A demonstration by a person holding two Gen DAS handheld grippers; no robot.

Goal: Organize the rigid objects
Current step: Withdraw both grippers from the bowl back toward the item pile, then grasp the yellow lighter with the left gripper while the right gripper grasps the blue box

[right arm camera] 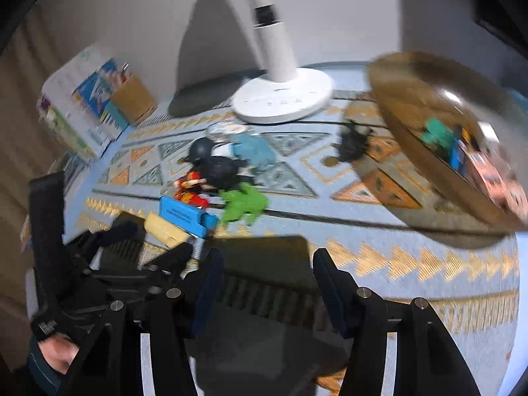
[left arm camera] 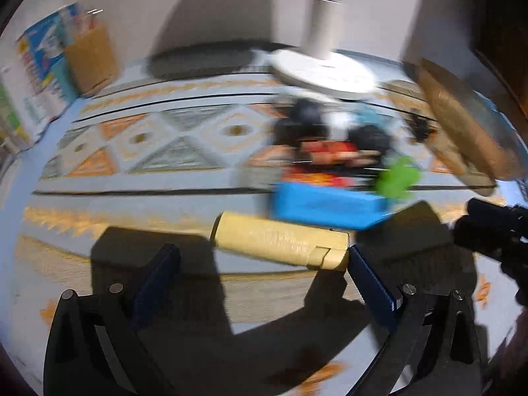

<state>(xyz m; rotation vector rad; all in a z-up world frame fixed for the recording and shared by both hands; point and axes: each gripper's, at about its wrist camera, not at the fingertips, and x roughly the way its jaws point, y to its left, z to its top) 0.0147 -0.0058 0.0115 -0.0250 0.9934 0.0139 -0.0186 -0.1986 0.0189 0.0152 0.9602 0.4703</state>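
Observation:
A cream oblong case point(left arm camera: 280, 242) lies on the patterned rug point(left arm camera: 165, 151), right in front of my left gripper point(left arm camera: 264, 264). That gripper is open and its jaws stand wider than the case; the right fingertip point(left arm camera: 356, 260) is at the case's right end. Behind the case sit a blue box point(left arm camera: 323, 204), a green toy point(left arm camera: 396, 178) and a red toy point(left arm camera: 330, 155). My right gripper point(right arm camera: 270, 274) hovers open over bare rug with nothing between its fingers. It sees the case point(right arm camera: 165, 227), the blue box point(right arm camera: 184, 214) and the green toy point(right arm camera: 244, 204) to its left.
A wooden bowl point(right arm camera: 412, 125) at the right holds several small items. A white fan base point(right arm camera: 283, 99) stands at the back. Black helmet-like pieces point(right arm camera: 214, 165), a light blue item point(right arm camera: 254, 151) and a black toy point(right arm camera: 353, 142) lie on the rug. Printed boxes point(right arm camera: 82, 105) line the left wall.

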